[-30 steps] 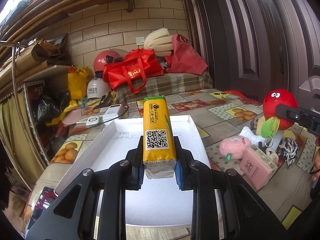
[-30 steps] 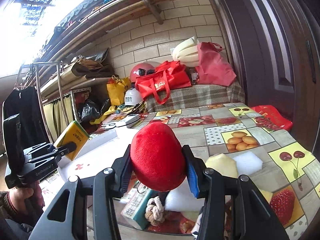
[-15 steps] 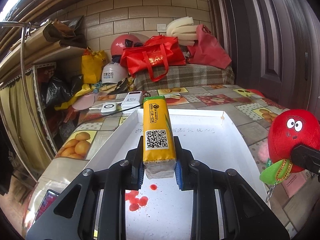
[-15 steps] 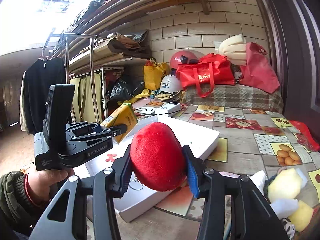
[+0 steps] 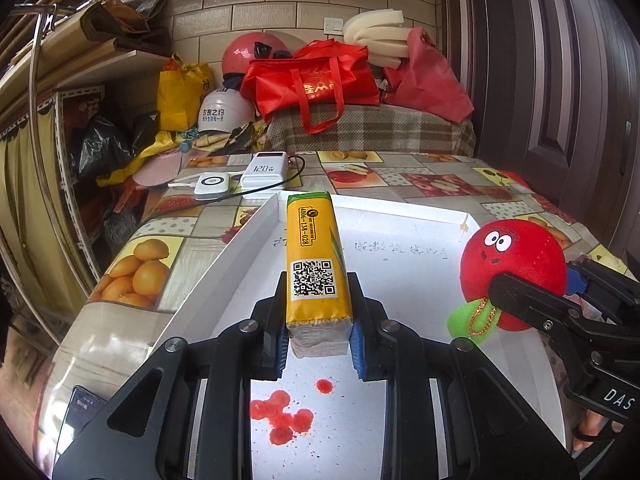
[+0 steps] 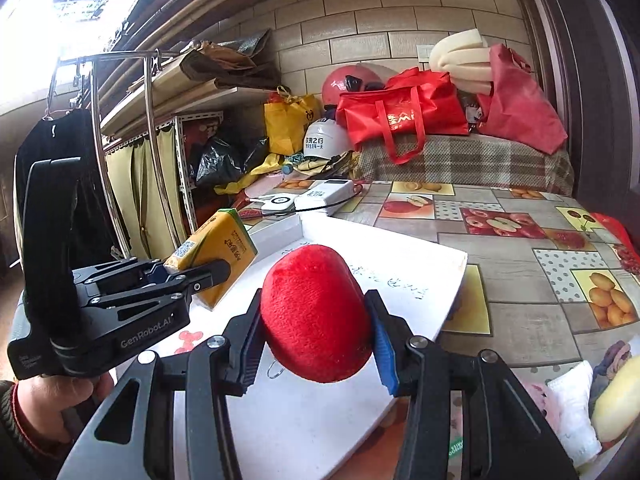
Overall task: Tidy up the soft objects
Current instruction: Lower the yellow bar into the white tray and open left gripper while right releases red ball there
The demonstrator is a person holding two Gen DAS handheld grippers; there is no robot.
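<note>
The left claw [image 5: 319, 346] is clamped on a yellow, plastic-wrapped rectangular tissue pack [image 5: 317, 268] with a QR label, gripping its near end so the pack sticks forward through the centre of the left wrist frame. The right claw [image 6: 318, 354] is squeezed onto a round red plush toy [image 6: 316, 314]; in the left wrist view that same toy [image 5: 514, 272] shows its cartoon eyes, a green leaf and a gold chain at the right of the frame.

A second ago the toy was out over the fruit-patterned cloth of the surface [image 6: 520, 320], near the loose soft items at the lower right, and the pack was only nearing the shallow white rectangular tray [image 5: 400, 240]. Now both claws hang over the tray: the pack above its left and middle part, with red stains [image 5: 282, 416] on the tray floor just below, and the toy above its right side. Whether either object touches the tray floor cannot be told.

That shift suggests both items have finished their carry and are ready to be set down in the tray. More soft pieces, a pale yellow foam lump [image 6: 616, 400] among them, wait outside it at the lower right of the right wrist frame, so the sorting looks only partly done
</note>
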